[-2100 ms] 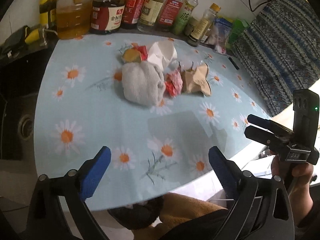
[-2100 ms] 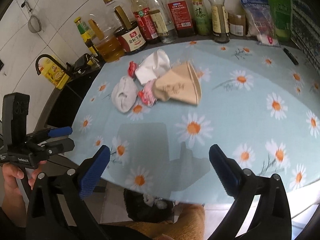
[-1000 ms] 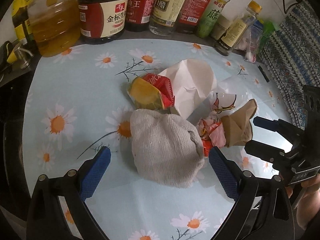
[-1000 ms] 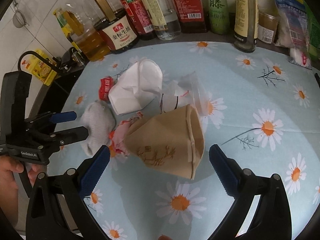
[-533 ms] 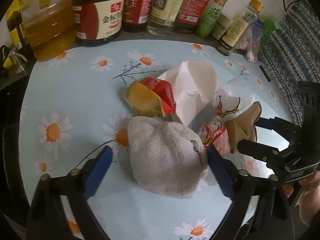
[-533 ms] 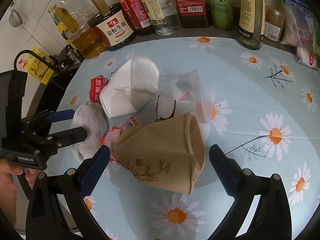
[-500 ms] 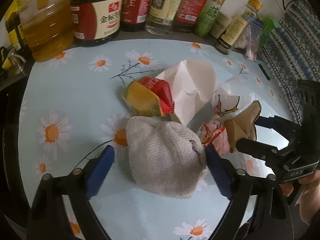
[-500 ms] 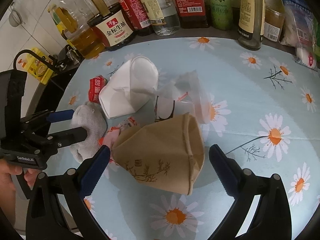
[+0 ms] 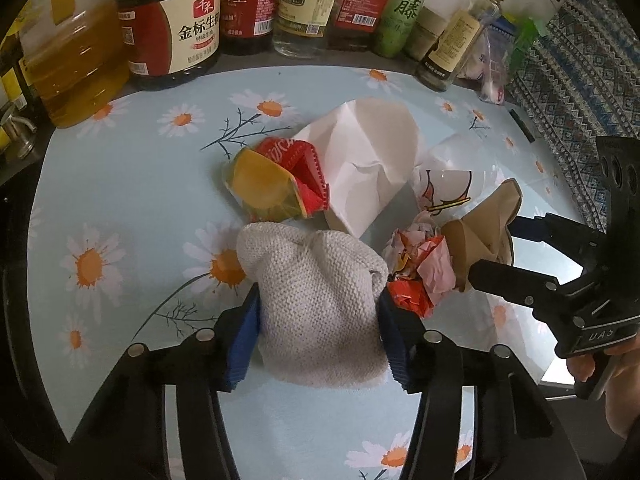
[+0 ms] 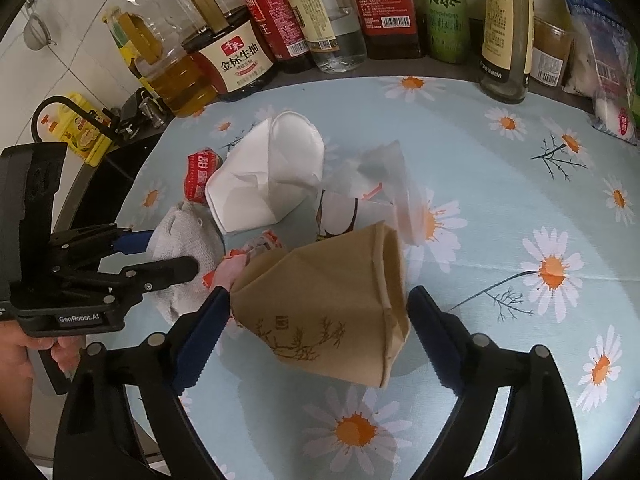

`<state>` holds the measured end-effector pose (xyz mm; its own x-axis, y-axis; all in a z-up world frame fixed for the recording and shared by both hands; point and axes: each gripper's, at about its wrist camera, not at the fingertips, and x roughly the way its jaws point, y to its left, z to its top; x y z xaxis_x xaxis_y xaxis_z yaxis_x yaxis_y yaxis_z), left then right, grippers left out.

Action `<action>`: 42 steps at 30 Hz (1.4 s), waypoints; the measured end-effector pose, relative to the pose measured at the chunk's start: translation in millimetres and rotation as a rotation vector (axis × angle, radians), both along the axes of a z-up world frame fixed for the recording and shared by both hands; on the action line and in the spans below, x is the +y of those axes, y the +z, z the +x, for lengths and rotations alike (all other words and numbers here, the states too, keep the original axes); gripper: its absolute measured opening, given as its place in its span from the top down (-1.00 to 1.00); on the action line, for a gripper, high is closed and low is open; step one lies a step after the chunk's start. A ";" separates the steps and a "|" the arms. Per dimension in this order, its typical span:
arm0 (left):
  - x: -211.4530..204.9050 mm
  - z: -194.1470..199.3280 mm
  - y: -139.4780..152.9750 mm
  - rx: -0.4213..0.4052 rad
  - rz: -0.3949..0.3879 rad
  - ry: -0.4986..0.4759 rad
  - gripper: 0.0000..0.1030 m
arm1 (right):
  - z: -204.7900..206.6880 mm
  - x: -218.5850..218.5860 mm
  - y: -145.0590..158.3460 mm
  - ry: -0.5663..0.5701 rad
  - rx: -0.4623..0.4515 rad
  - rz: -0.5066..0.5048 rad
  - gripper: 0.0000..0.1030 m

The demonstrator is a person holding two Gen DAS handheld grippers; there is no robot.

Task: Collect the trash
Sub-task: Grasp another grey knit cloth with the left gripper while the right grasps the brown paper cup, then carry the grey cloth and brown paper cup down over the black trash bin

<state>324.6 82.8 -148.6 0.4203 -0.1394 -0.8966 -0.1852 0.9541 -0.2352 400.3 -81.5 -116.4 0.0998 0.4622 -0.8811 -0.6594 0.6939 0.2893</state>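
Note:
A pile of trash lies on the daisy tablecloth [image 9: 120,184]. My left gripper [image 9: 318,330] has its blue pads against both sides of a grey knitted cloth [image 9: 320,300]; the cloth also shows in the right wrist view [image 10: 184,240]. My right gripper [image 10: 320,336] has its pads around a crushed brown paper cup [image 10: 332,308], touching or nearly touching it; the cup also shows in the left wrist view [image 9: 484,232]. Beside them lie a white paper cup [image 9: 368,164], a red and yellow wrapper [image 9: 276,180], a crumpled pink and red wrapper [image 9: 420,272] and a clear plastic bag [image 10: 372,196].
A row of sauce and oil bottles [image 9: 180,28] stands along the back edge of the table, also seen in the right wrist view [image 10: 384,8]. A patterned blue fabric [image 9: 568,92] lies at the right. A dark sink area [image 10: 92,136] is at the left.
Both grippers have moved forward onto the pile. The left pads have closed in from wide open onto the grey cloth. The right pads have narrowed around the brown cup.

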 end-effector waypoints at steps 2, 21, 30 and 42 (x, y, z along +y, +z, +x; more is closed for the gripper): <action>-1.5 -1.7 1.5 -0.005 0.007 -0.006 0.04 | -1.2 -1.9 1.6 -0.008 -0.005 0.002 -0.72; -13.3 -43.9 38.6 -0.087 0.011 -0.012 0.09 | -39.2 -19.4 38.4 -0.012 -0.071 0.035 -0.73; -26.2 -83.7 50.0 -0.124 0.009 -0.022 0.09 | -76.0 -22.4 47.2 0.000 -0.089 0.035 -0.73; -37.9 -151.3 47.7 -0.130 -0.003 -0.042 0.09 | -144.4 -20.6 40.7 0.011 -0.077 0.028 -0.73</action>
<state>173.3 44.9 -100.9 0.5268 -0.1620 -0.8344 -0.1127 0.9597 -0.2575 255.9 -102.1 -75.7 0.1615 0.4884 -0.8576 -0.6880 0.6787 0.2569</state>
